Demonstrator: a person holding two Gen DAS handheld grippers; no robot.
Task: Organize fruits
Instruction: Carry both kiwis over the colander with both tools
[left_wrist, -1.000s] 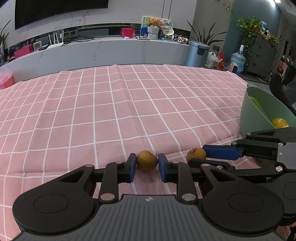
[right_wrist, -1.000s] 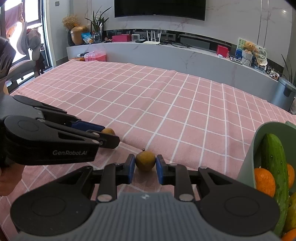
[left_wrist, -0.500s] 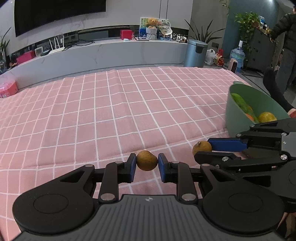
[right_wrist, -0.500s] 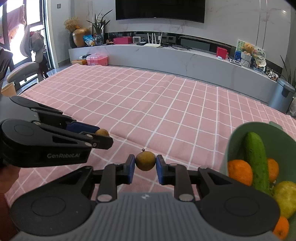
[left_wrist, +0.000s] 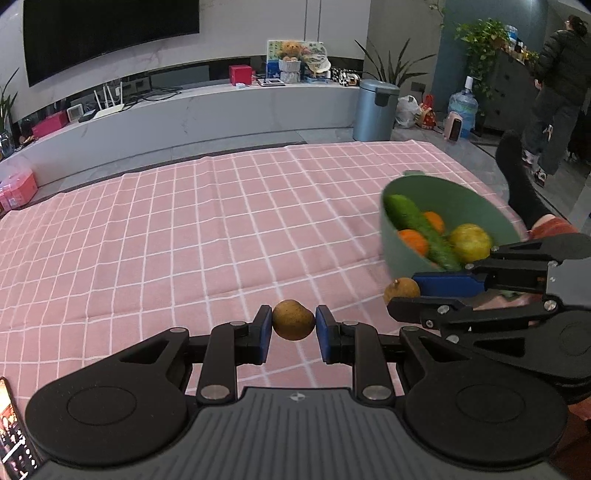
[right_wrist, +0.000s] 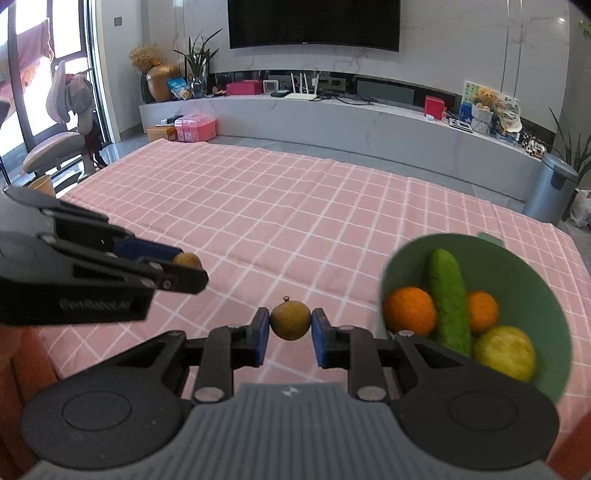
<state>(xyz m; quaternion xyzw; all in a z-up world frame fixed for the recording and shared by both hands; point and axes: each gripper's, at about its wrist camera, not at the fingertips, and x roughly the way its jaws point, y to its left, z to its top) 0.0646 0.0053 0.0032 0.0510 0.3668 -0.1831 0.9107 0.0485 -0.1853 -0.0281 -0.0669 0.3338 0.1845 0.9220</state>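
Note:
My left gripper is shut on a small brown fruit and holds it above the pink checked cloth. My right gripper is shut on a second small brown fruit, also lifted; it shows in the left wrist view too. The left gripper and its fruit show at the left of the right wrist view. A green bowl to the right holds a cucumber, two oranges and a yellow-green fruit. The bowl also shows in the left wrist view.
The cloth covers a wide table with its far edge toward a grey TV bench. A phone lies at my lower left. A chair stands left, and a person stands far right beyond the table.
Both grippers have risen with their fruits, which sat on the cloth a second ago. The views look further down, and the bowl's contents have come into fuller sight.

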